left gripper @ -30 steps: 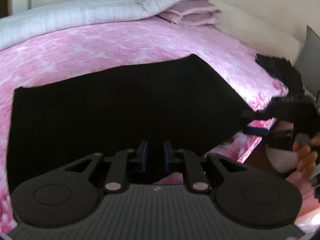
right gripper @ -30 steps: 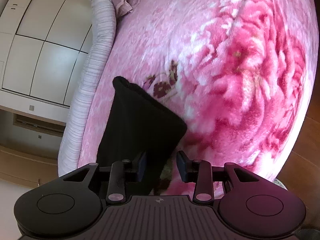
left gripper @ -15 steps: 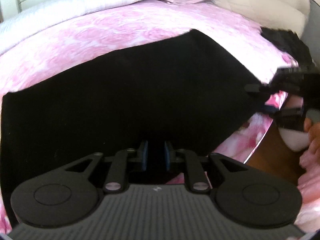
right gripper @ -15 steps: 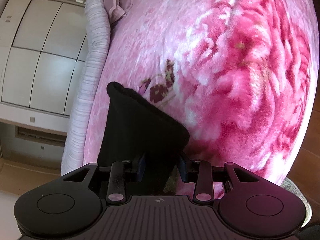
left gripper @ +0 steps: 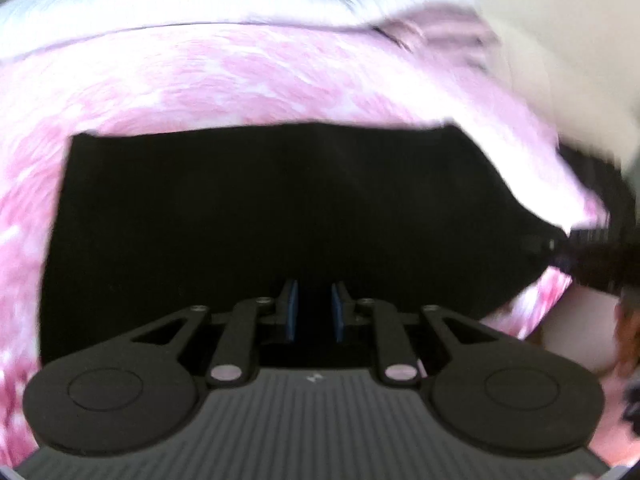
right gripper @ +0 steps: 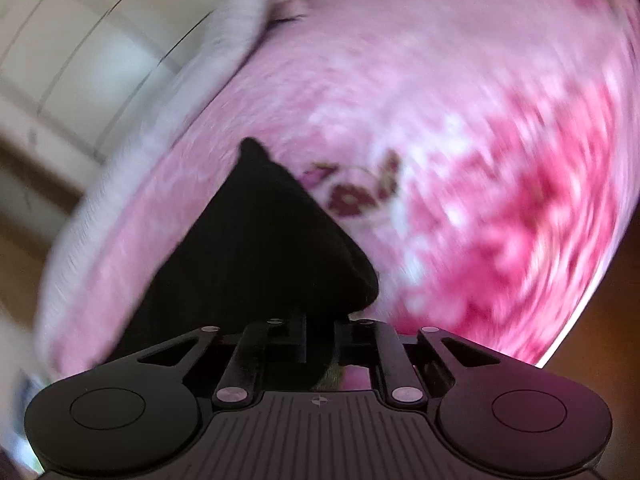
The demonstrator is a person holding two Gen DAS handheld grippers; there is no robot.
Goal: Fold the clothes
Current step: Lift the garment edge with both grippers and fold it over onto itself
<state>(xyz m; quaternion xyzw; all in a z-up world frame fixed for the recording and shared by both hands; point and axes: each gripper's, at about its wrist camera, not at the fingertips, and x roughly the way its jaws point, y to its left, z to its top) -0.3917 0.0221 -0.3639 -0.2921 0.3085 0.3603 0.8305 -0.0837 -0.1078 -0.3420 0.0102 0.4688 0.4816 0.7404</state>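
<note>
Black garment (left gripper: pixel 280 216) spans the pink blanket (left gripper: pixel 224 76), pinched by left tool (left gripper: pixel 314 310) and right tool (right gripper: pixel 320 338).

The flat black cloth garment (left gripper: pixel 280 208) looks matt and smooth; the pink floral plush blanket (right gripper: pixel 460 128) beneath it looks fuzzy and soft; the pale grey striped quilt (left gripper: pixel 168 4), blurred, seems ribbed cloth; the black plastic gripper body (left gripper: pixel 316 432) is matt, finely ridged.

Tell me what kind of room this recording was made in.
Most likely a bedroom. The black garment lies spread on a bed covered by a pink floral blanket, with a rolled pale quilt along its far edge and white panelled wardrobe doors beyond.
</note>
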